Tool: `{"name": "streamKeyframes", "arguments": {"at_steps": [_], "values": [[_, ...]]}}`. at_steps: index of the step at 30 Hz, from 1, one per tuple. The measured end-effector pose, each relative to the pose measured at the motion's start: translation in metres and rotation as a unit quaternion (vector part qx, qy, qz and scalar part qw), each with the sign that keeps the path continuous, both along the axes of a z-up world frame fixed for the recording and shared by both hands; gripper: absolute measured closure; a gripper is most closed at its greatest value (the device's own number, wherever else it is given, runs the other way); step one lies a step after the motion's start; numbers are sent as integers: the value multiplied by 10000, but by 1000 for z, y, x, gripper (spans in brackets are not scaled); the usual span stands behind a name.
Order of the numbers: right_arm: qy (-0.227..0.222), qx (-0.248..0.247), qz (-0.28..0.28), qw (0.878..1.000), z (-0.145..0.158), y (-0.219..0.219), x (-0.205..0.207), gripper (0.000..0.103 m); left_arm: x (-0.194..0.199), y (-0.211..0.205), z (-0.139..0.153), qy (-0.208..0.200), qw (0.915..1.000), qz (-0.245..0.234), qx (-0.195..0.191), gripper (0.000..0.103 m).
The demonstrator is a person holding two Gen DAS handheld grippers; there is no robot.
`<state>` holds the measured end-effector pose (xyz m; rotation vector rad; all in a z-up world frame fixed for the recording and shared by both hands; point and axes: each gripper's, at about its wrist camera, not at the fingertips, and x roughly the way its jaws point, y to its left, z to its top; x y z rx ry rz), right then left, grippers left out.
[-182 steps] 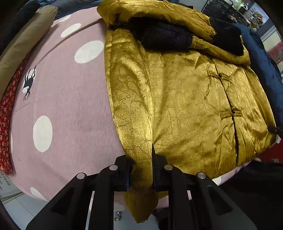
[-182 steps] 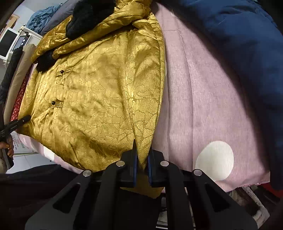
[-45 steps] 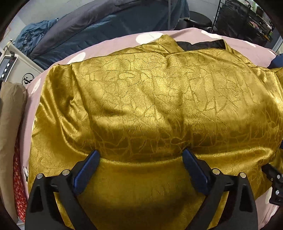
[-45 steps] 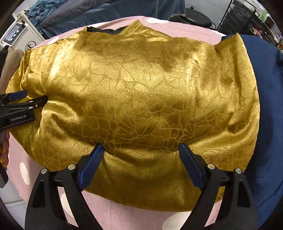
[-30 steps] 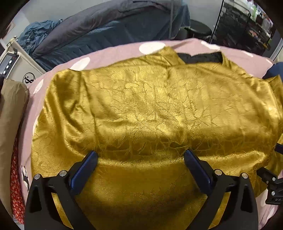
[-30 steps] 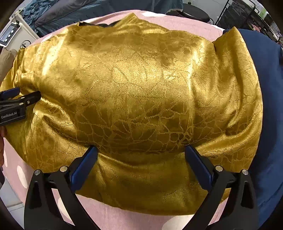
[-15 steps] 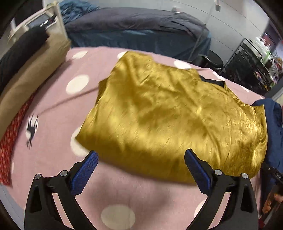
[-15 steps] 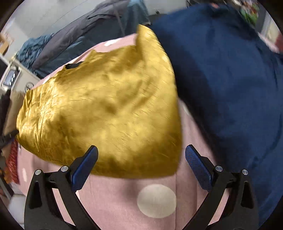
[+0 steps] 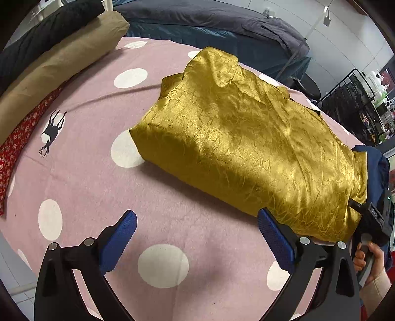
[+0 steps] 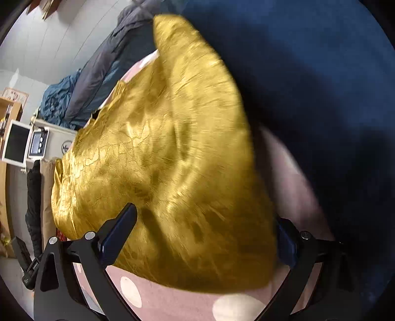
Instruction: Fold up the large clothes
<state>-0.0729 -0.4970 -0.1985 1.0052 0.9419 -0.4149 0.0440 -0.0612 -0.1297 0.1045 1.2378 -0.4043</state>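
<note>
A gold brocade jacket (image 9: 246, 138) lies folded in a thick bundle on the pink polka-dot cover (image 9: 98, 187). My left gripper (image 9: 197, 232) is open and empty, above the cover just in front of the bundle's near edge. My right gripper (image 10: 205, 234) is open and empty, close over the bundle's right end (image 10: 172, 160); that view is blurred. The right gripper's body and the hand holding it show at the lower right of the left wrist view (image 9: 372, 227).
A navy garment (image 10: 321, 86) lies right against the jacket's right side. A tan roll (image 9: 56, 66), a black roll and red patterned cloth (image 9: 14, 148) line the left edge. A dark quilt (image 9: 209, 22) lies behind. A wire rack (image 9: 350, 98) stands far right.
Both grippers have let go of the jacket and drawn back and apart from it; the left has swung left and out, the right has swung right toward the navy garment. The folded jacket stays put.
</note>
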Motion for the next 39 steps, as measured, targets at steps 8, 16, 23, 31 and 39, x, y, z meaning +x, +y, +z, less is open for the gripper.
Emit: {"name": "streamKeyframes", "arguments": {"at_steps": [8, 16, 23, 31, 39], "values": [[-218, 244, -210, 9992, -4, -9, 19, 6, 8, 10, -6, 88, 9999, 55, 12, 7], [-83, 130, 291, 9995, -1, 1, 36, 6, 82, 17, 15, 142, 9956, 547, -742, 7], [21, 78, 403, 9992, -3, 4, 37, 6, 156, 1, -6, 456, 9945, 579, -737, 7], [158, 48, 336, 9993, -4, 8, 45, 6, 187, -37, -65, 1052, 9932, 124, -484, 7], [308, -40, 308, 9990, -3, 14, 51, 6, 203, -45, -83, 1352, 9872, 330, -780, 6]]}}
